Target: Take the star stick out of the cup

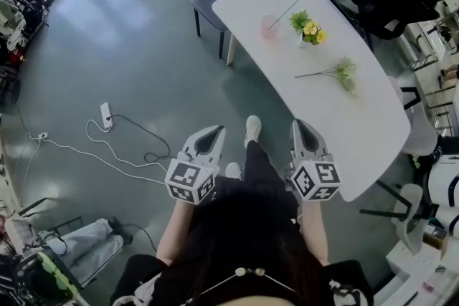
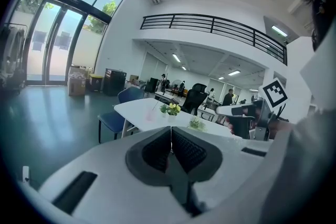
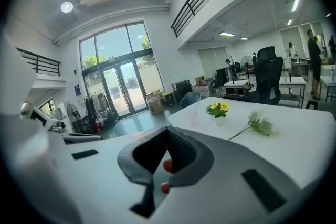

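Jaws pressed together, pinching nothing, on left gripper [image 2: 170, 135] and right gripper [image 3: 167, 135]; well apart at twelve o'clock, the star stick [image 1: 287, 9] stands in the cup [image 1: 269, 28] on the desk [image 1: 373, 127], leaning toward one o'clock; by my read, reaching, gripping and lifting out all remain.

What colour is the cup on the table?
The cup is pale pink; head view shows it best.

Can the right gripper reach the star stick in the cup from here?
Probably not yet. The right gripper is by the person's body; the cup with the star stick stands far off across the table.
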Available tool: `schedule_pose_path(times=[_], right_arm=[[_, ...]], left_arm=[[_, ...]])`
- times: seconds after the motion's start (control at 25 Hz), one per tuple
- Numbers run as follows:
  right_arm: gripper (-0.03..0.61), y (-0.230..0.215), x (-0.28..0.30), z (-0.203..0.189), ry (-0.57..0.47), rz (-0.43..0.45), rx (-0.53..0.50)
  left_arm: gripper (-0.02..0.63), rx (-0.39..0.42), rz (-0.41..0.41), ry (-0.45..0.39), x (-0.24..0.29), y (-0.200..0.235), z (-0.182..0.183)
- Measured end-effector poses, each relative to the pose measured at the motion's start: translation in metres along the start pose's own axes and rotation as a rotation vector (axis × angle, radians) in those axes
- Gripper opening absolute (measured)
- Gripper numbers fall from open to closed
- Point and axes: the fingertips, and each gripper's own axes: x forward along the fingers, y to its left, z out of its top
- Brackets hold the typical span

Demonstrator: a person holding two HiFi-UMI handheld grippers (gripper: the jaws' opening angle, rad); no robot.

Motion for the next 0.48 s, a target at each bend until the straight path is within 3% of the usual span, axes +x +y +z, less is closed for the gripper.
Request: schedule_pose_path(times=[0.32,0.4,0.48], right_arm=[[0.005,-0.077,0.12,0.055,0.009,-0.028,-0.015],[0.07,-0.094,0.16,0.063,0.04,0.013,0.031],[0.086,-0.111,0.201,0.067,0.078,0.062,0.124]], left_arm=[[0.008,0.0,0.024,-0.019,0.091,0.036,0.056],[0.008,-0.004,0.029,-0.027,0.115,0.044,0.072],[0.008,-0.009,0.042,-0.03,0.138,0.053,0.086]])
